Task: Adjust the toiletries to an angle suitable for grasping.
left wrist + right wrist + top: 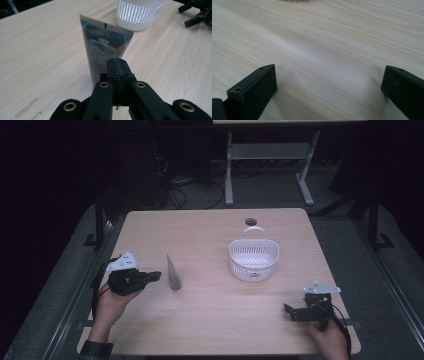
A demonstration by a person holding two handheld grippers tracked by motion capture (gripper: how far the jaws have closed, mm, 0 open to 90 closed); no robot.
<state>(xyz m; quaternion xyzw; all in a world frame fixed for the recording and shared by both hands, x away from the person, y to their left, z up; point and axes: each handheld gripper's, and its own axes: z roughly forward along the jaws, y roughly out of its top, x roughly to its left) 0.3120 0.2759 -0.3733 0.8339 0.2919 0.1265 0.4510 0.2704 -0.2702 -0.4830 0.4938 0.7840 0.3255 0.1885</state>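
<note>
Fingers (117,75) of the left gripper (152,276) are pressed tight together, with nothing between them. They sit just in front of a dark, flat plastic tube with small white writing on it (103,50). From the left gripper view, the tube stands up on its cap end and its flat sealed edge is at the top. I cannot tell if the finger tips touch the tube or stop just short of it. From the high view, the left hand (112,302) holds its gripper at the left side of the light wooden bench (200,320), and the tube (173,272) stands just to the right of the finger tips.

Farther right, toward the back of the bench, sits a white plastic basket with thin slots and a hoop handle (253,260). It is well apart from the tube. A small dark round hole (250,221) is in the bench behind the basket.

At the right front corner, the right hand (330,337) holds the right gripper (292,312) low over the bench. Its two black fingers (252,92) stand wide apart with only bare wood between them.
</note>
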